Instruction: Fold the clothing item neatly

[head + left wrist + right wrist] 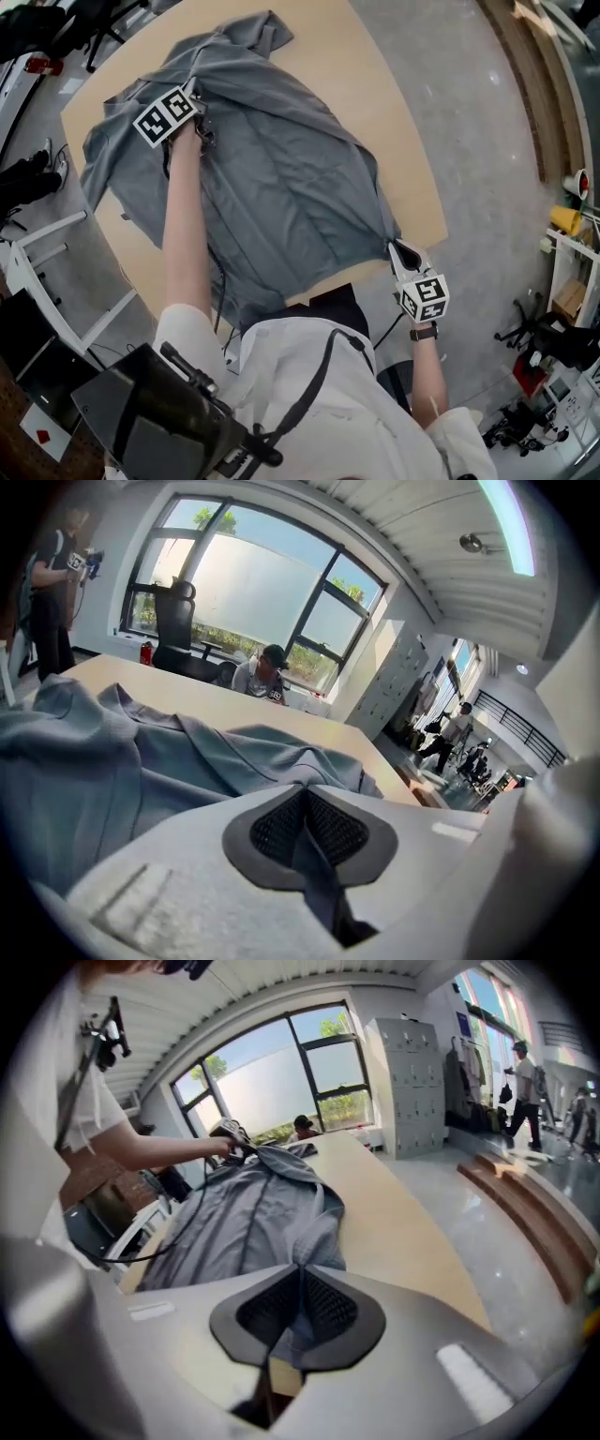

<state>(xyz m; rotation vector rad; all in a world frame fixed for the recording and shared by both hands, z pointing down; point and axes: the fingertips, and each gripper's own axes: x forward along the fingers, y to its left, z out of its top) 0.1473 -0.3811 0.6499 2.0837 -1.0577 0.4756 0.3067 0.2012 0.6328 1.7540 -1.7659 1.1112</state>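
A grey shirt (281, 178) lies spread across the tan table (394, 103), with one sleeve hanging off the left edge. My left gripper (199, 120) sits at the shirt's far part, near the collar end, shut on a fold of the grey cloth (314, 855). My right gripper (398, 251) is at the near right table edge, shut on the shirt's lower corner (298, 1321). In the right gripper view the shirt (253, 1213) stretches away toward the other gripper (234, 1143).
The table's near edge and right edge drop to a grey floor (487, 187). A white frame (56, 281) stands at the left. A yellow object (565, 219) on a shelf is at the far right. People and an office chair (173, 621) stand beyond the table.
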